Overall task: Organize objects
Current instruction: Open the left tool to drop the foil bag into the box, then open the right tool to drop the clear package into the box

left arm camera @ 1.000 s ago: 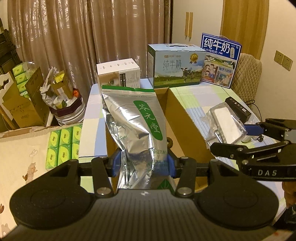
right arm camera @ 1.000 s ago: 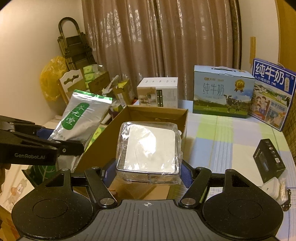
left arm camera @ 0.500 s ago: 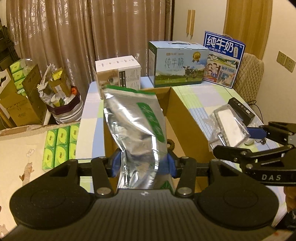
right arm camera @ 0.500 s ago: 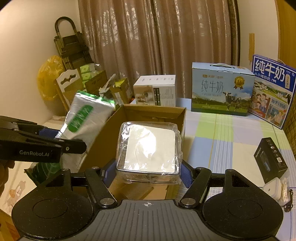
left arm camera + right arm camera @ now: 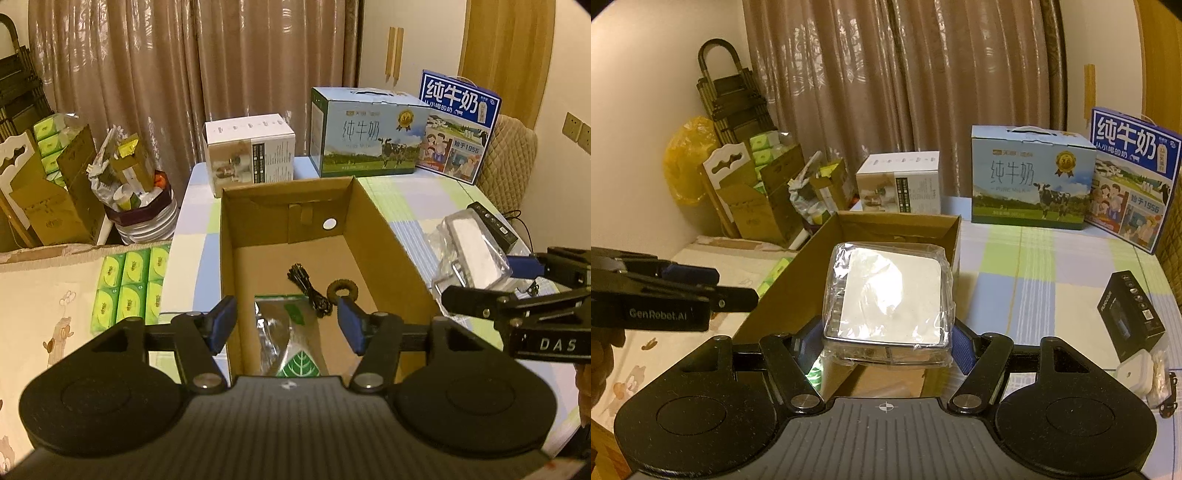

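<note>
Presently | foil bag (image 5: pixel 286 343) boxed (image 5: pixel 384 236) | left tool (image 5: pixel 282 326) agape, empty | right tool (image 5: pixel 886 349) clamps wrapped packet (image 5: pixel 886 295), unboxed | bench (image 5: pixel 1052 258) items remain

Count, both views:
- Grippers: 2. left gripper (image 5: pixel 284 325), right gripper (image 5: pixel 886 347).
- Open cardboard box (image 5: pixel 384 236): 1, on the table (image 5: pixel 1052 258).
- Inside the box: 1 foil pouch (image 5: pixel 288 347), 1 black cable bundle (image 5: pixel 308 286), 1 brown ring (image 5: pixel 342 290).
- Plastic-wrapped white box (image 5: pixel 886 295): 1.
- Milk cartons at the back: 2, pale blue milk carton (image 5: pixel 369 133) and dark blue milk carton (image 5: pixel 458 125).
- White product box (image 5: pixel 249 151): 1.
- Black device box (image 5: pixel 1132 317): 1.
- Small white case (image 5: pixel 1134 373): 1.
- Green tissue packs (image 5: pixel 129 288) off the table's left: 6 visible in a grid; more in the stack further left, number unclear.
</note>
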Demonstrator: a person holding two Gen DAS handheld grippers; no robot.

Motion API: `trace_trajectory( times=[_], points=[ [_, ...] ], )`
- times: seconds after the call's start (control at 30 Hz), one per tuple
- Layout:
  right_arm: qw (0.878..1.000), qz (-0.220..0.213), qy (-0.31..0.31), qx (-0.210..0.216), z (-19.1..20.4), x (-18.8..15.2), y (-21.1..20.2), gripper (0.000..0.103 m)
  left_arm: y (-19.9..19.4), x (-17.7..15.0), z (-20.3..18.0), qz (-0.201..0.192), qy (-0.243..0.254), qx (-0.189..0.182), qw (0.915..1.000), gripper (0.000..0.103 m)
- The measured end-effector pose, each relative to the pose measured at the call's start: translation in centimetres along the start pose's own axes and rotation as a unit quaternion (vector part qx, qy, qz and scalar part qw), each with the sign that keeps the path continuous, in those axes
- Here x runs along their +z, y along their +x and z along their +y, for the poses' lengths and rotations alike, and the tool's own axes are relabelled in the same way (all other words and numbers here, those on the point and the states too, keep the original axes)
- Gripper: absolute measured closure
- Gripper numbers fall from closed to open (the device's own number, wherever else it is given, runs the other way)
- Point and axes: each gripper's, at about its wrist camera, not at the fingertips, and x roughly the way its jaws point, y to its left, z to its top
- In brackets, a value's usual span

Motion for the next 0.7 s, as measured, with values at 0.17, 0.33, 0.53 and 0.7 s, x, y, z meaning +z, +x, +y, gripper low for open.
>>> trace_trajectory(
  times=[0.17,0.33,0.53,0.7],
  points=[
    [1.000,-0.001,0.000,0.003,0.3,0.1,-0.1,0.037,-0.2,-0.6,-0.1,0.003,-0.003,-0.001,1.0000,0.047],
    [1.000,-0.001,-0.001,0.005,0.6,0.1,-0.1,0.037,-0.3,-0.9,-0.1,0.003,-0.006,-0.003,1.0000,0.044],
    [1.000,-0.002,-0.001,0.004,0.8,0.2,-0.2,0.037,-0.4,-1.1,-0.1,0.003,-0.006,-0.002,1.0000,0.043],
    [1.000,-0.003,0.001,0.005,1.0,0.4,-0.1,0.037,-0.5,-1.3,0.3,0.002,-0.010,0.000,0.9999,0.040]
  ],
)
